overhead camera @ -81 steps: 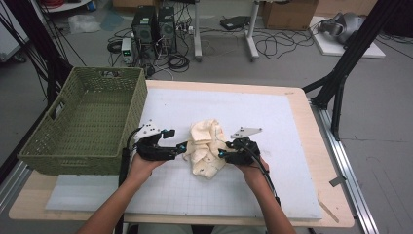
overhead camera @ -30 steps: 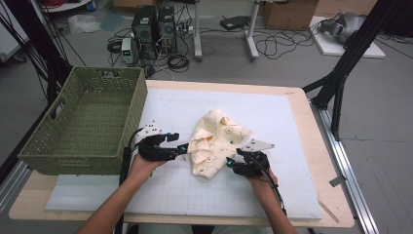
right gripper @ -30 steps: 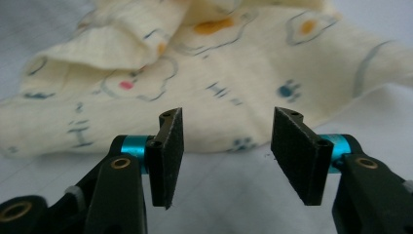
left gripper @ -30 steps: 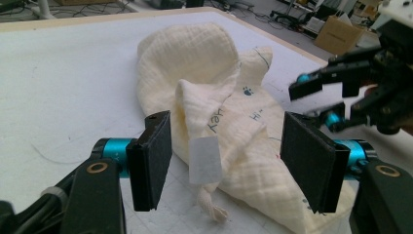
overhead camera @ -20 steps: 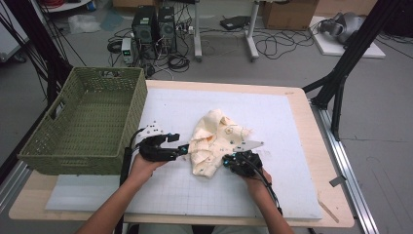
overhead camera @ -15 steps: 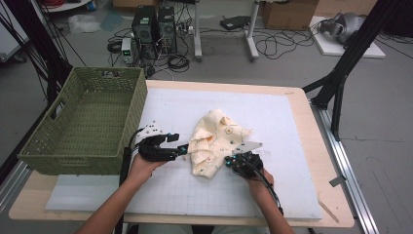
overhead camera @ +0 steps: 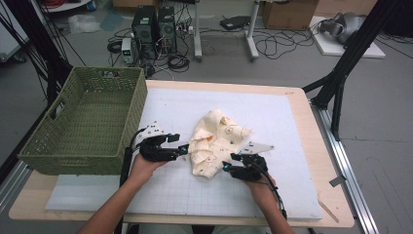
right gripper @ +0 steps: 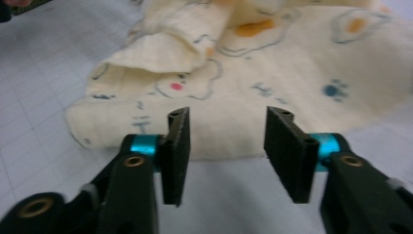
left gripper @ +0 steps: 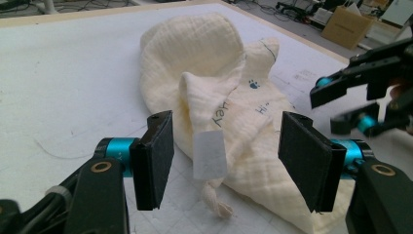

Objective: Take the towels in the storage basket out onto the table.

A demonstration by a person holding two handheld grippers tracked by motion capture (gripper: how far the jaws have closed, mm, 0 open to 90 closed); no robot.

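Left tool (left gripper: 221,163) jaws spread, straddling the cloth (overhead camera: 214,141) edge without pressing. Right tool (right gripper: 226,146) jaws have just been opening, cloth rim just ahead, unpinched. Cloth lies crumpled mid-table (overhead camera: 292,105).

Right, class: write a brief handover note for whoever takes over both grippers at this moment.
Left gripper: open, at the cream cloth's left edge, its white tag between the jaws, untouched.
Right gripper: jaws have just been opening, nothing between them, in front of the cloth's near hem.
Cloth: crumpled mid-mat; green basket beside it at the left.
Done: nothing gripped.
Left: probably grip the cloth with both.
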